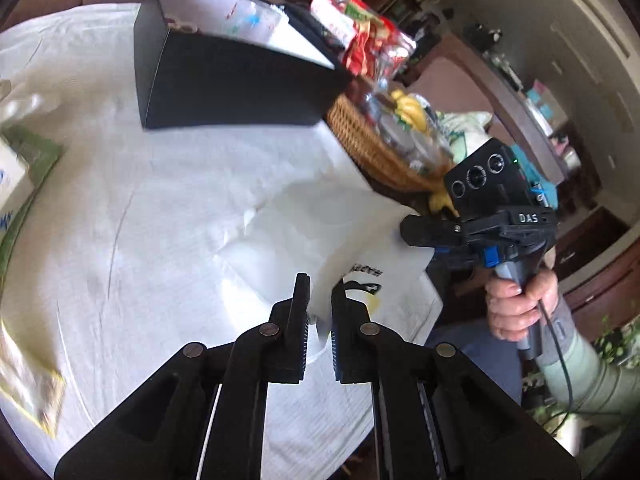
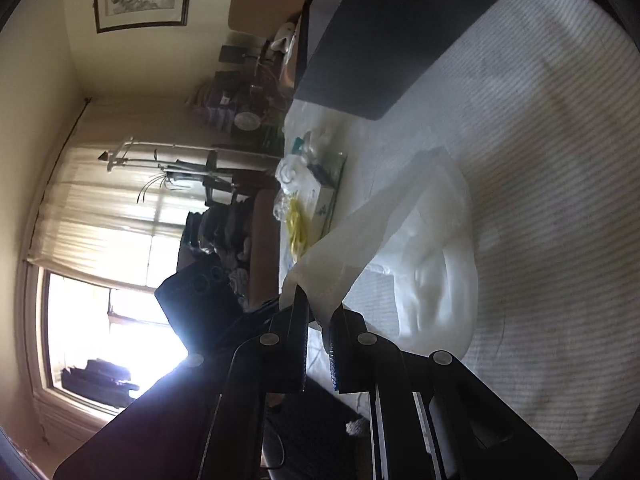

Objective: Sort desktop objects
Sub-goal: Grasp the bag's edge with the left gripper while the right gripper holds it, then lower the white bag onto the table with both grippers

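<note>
Two claws pinch white plastic bag [image 1: 320,236]: left claw [image 1: 320,300] near corner, right claw [image 2: 320,312] far edge; bag hangs just over tabletop [image 1: 140,200]; keep it taut, lower evenly before black box [image 1: 240,80].

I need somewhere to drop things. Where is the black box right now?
The black box stands open on the white tablecloth, at the upper centre of the left wrist view, just left of the wicker basket.
</note>
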{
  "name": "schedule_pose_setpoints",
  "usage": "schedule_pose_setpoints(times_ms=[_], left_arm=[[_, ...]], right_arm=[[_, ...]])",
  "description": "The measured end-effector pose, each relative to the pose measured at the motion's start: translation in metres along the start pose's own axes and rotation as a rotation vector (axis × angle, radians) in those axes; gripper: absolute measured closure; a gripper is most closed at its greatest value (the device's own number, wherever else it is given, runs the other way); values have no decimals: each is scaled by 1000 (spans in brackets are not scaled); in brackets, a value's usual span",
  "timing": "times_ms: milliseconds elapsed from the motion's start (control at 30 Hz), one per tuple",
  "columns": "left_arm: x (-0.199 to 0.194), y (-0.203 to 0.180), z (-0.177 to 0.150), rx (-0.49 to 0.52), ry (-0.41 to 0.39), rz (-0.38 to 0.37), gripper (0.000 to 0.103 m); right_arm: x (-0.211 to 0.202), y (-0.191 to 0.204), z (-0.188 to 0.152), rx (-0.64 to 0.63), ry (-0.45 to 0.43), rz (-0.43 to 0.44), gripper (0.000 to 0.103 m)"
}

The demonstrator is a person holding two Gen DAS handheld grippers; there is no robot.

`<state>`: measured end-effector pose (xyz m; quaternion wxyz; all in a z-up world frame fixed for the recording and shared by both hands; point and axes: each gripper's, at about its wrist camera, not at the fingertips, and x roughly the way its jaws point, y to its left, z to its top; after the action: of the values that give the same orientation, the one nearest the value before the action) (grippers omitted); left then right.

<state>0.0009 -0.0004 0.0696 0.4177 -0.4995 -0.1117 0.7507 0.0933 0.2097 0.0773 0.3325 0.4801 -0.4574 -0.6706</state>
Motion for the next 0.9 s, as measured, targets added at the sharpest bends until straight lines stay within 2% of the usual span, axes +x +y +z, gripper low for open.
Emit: schedule_pose_setpoints(times_ms=[67,167,300,367,467,567,733,900], left_arm=[[-11,-17,2,79,-13,-9,97],[-26,-49,-13,228,-6,35,97],[-42,-84,-67,416,-31,95,96],[-42,-95,-94,469,-18,104,96],[-35,-103,-111,426,23,72,95],[-27,-92,-101,351,24,65,94],[-10,-47,-52,156,-19,50,93],[21,8,-14,17,-7,146,94]], right_arm=[[-3,11,10,-15,-10,25,95],[-12,37,-5,-98,17,44,95],[-28,53,-65,-267,24,10,95],[-34,55,-100,-350,13,-24,95],[-34,46,-130,-327,18,-42,94],[-31,39,-128,-275,7,-52,94],[-23,17,-73,-175,-50,-67,95],[-6,-14,-10,-92,-99,-141,95]])
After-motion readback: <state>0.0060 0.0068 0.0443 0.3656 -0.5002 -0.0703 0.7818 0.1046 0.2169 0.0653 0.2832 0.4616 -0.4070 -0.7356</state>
